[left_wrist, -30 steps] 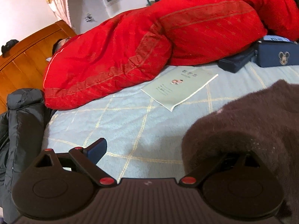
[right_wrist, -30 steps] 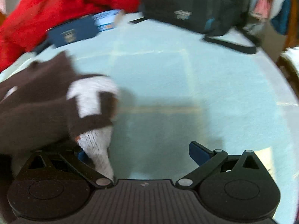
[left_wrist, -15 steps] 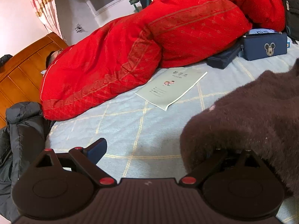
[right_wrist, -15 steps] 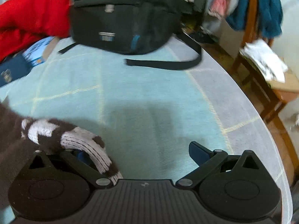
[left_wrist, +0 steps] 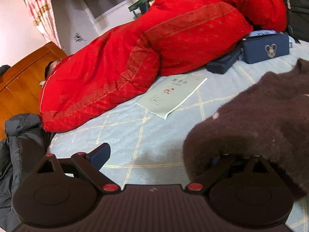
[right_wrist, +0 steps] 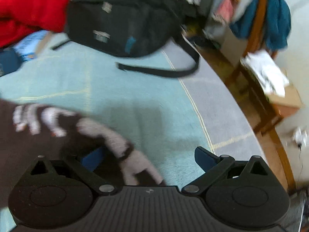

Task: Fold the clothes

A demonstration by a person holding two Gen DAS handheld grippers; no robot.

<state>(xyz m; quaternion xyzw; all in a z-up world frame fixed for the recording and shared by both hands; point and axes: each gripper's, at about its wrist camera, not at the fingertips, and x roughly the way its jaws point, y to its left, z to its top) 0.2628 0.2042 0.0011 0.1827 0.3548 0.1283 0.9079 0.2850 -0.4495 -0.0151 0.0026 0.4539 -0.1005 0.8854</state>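
A lived-in home bedroom. A bed (left_wrist: 146, 141) with a pale blue checked sheet carries a bulky red quilt (left_wrist: 154, 58) along its far edge, beside a wooden headboard (left_wrist: 21, 81). A booklet (left_wrist: 171, 96), a navy pouch (left_wrist: 266, 48) and a black backpack (right_wrist: 119, 23) lie on it. A curtain (left_wrist: 38, 9) hangs by the window, and a wooden chair (right_wrist: 256, 44) draped with teal cloth stands off the bed's right edge.

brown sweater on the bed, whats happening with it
A person is working two handheld grippers on a fuzzy brown sweater on the blue bedsheet. Both the left gripper and right gripper are open, each with sweater fabric draped over one finger, the white-striped part on the right one. No fold is visible yet.
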